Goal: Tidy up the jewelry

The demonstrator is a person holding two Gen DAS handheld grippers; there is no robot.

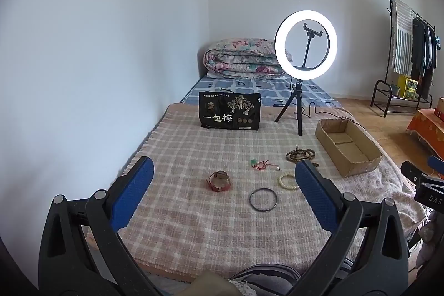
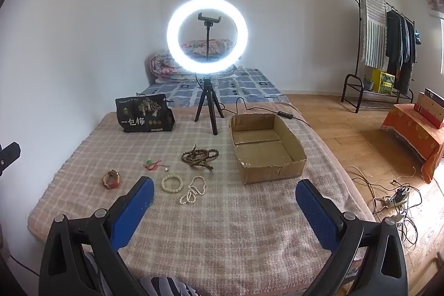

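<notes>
tools, left [image 1: 224, 174] and right [image 2: 224, 192], spread, empty; left finger [image 1: 310, 179] half-hides cream bracelet [image 1: 287, 181]

Both handheld grippers look alike — the left gripper [image 1: 224, 176] and the right gripper [image 2: 224, 194] each have black plastic arms with triangular cut-outs and round silver pivot screws. The fingers [image 1: 133, 193] carry textured blue pads. White letters — "DAS" — mark the right one's black side. Striped fabric shows below.
</notes>
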